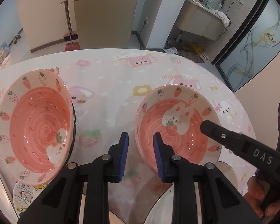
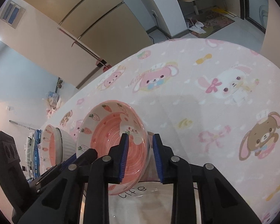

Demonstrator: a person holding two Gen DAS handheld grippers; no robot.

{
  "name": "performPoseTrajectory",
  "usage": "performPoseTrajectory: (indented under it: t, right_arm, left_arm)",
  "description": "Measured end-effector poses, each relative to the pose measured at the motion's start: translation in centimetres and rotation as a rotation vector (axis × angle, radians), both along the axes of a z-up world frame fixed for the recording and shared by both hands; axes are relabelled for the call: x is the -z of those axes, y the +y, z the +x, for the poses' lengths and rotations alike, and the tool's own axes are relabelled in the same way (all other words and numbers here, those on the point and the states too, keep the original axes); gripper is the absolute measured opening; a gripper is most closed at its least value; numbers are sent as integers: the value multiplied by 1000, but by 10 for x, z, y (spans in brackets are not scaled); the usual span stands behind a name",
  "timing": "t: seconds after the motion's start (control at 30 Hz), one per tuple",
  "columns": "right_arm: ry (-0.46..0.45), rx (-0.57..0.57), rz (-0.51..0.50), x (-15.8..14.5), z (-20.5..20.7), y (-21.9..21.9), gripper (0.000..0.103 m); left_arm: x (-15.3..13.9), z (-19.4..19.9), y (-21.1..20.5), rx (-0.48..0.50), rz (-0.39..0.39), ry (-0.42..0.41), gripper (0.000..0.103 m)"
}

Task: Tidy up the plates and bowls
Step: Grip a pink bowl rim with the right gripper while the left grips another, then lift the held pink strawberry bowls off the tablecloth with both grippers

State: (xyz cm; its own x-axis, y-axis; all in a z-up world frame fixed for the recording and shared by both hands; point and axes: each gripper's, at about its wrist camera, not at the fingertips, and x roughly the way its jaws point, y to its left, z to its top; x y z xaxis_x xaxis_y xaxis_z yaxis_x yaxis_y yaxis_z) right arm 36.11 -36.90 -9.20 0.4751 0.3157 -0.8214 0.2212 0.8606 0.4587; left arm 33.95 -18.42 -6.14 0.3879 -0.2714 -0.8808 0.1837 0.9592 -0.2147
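Both claws part-open: left claw (image 1: 141, 155) and right claw (image 2: 140, 155) straddle bowl (image 1: 177, 125) rim.

We see a table (image 1: 112, 85) covered with a pink cloth printed with bunnies, bears, bows and strawberries. Behind it stands a beige refrigerator (image 1: 104, 13), and just beside that a red dustpan (image 1: 71, 44) with its long handle upright. To the right we see a vanity counter (image 1: 201, 16) cluttered with bottles, a patterned floor mat (image 1: 190, 51), and a frosted glass door (image 1: 255, 43).
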Motion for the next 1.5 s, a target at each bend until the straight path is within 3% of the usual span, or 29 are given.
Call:
performPoseTrajectory:
  t: [0.2, 0.27, 0.37, 0.73, 1.1, 1.5]
  right_arm:
    - [7, 14, -28, 5, 2, 5, 24]
    - [15, 37, -31, 7, 2, 3, 15]
    - [32, 62, -14, 11, 3, -1, 10]
    - [60, 35, -65, 28, 12, 15, 11]
    - [52, 37, 0, 34, 12, 8, 11]
    - [-11, 22, -10, 2, 4, 13, 11]
  left_arm:
    - [6, 2, 0, 11, -33, 30, 19]
    - [10, 3, 1, 4, -63, 60, 19]
    - [12, 4, 1, -10, -78, 75, 19]
    - [24, 3, -10, -10, -33, 66, 19]
    - [29, 5, -8, -9, -68, 59, 18]
    - [1, -1, -1, -26, -73, -8, 18]
